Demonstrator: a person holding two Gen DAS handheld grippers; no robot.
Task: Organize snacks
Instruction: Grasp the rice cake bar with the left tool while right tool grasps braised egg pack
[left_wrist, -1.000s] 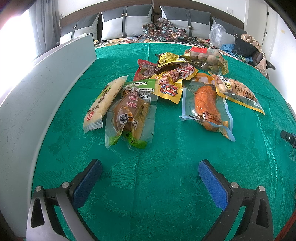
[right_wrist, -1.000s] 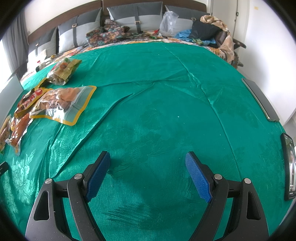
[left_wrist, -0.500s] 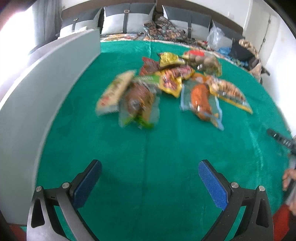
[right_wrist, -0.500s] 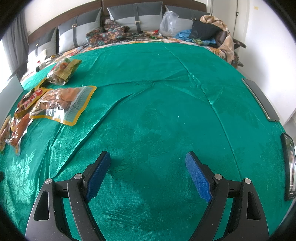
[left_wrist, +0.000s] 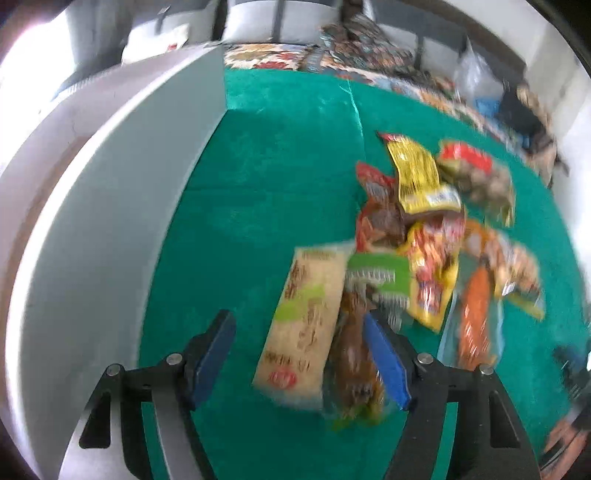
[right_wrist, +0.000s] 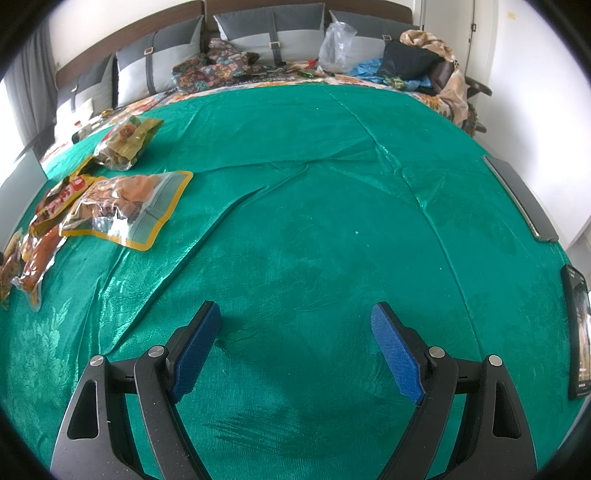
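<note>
While closing, the left gripper (left_wrist: 299, 360) is now reaching the snack pile, which lay far ahead a second ago.
Between its still-parted fingers is lying the long beige plastic-wrapped snack bar (left_wrist: 304, 325), untouched; the right gripper (right_wrist: 295, 354) is waiting wide open over the bare green patterned bedspread (right_wrist: 332, 206).

Left tool (left_wrist: 299, 360): two black plastic arms of open, triangular frame, each ending in a flat finger faced with a blue textured pad (left_wrist: 212, 356). Two round silver screw heads sit on each arm just behind its pad. The picture is blurred; no markings legible.

Right tool (right_wrist: 295, 350): same build, black framed arms with triangular cut-outs and blue woven-texture pads (right_wrist: 397, 356). Two silver screw heads (right_wrist: 437, 352) behind each pad. Fine dust specks on the black plastic. No cables, labels or sleeves discernible in either view.
</note>
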